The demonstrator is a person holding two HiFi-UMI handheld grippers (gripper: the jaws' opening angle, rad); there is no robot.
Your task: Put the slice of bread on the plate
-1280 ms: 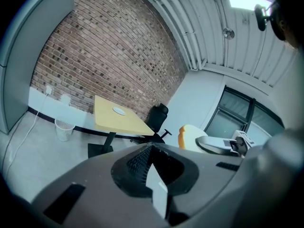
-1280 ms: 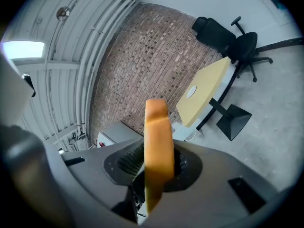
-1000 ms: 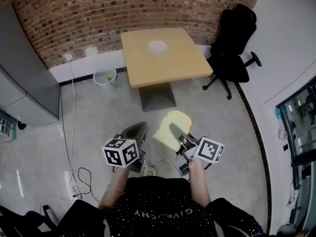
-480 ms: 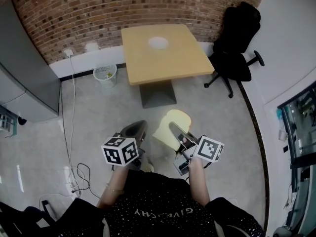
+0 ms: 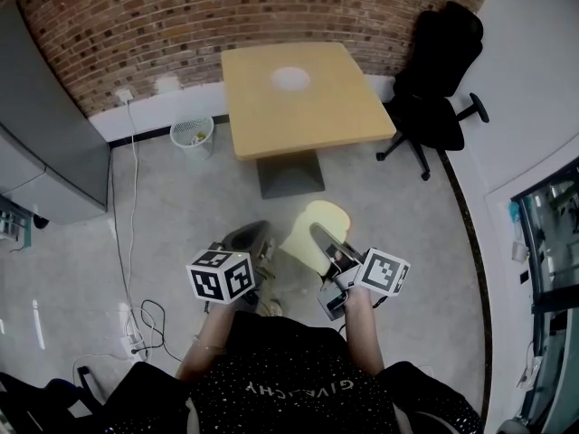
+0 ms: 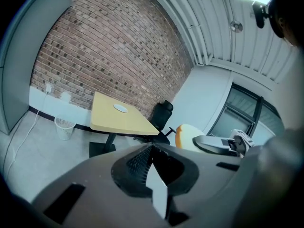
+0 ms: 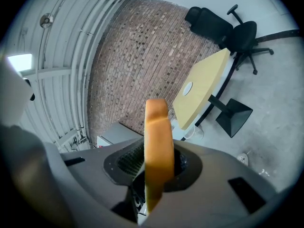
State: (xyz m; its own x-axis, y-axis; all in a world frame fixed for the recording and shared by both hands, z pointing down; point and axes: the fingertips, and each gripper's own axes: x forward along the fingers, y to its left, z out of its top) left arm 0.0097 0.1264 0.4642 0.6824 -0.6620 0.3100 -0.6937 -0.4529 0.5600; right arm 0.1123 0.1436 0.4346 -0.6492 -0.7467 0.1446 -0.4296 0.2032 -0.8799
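A slice of bread (image 5: 306, 240) with a tan crust stands on edge between the jaws of my right gripper (image 5: 318, 234), which is shut on it above the floor. In the right gripper view the slice (image 7: 158, 141) rises edge-on from the jaws. My left gripper (image 5: 249, 237) is beside it on the left, shut and holding nothing (image 6: 151, 163); from its view I see the bread (image 6: 183, 137) at the right. The white plate (image 5: 291, 79) lies on the far part of the yellow table (image 5: 308, 120), well ahead of both grippers.
A black office chair (image 5: 436, 72) stands right of the table. A white mesh waste basket (image 5: 192, 140) sits by the brick wall at its left. A grey cabinet (image 5: 45, 152) fills the left side. Cables (image 5: 136, 324) trail over the floor at lower left.
Both grippers have been carried slightly forward toward the table, the bread still in the right one. The jaws have kept their positions.
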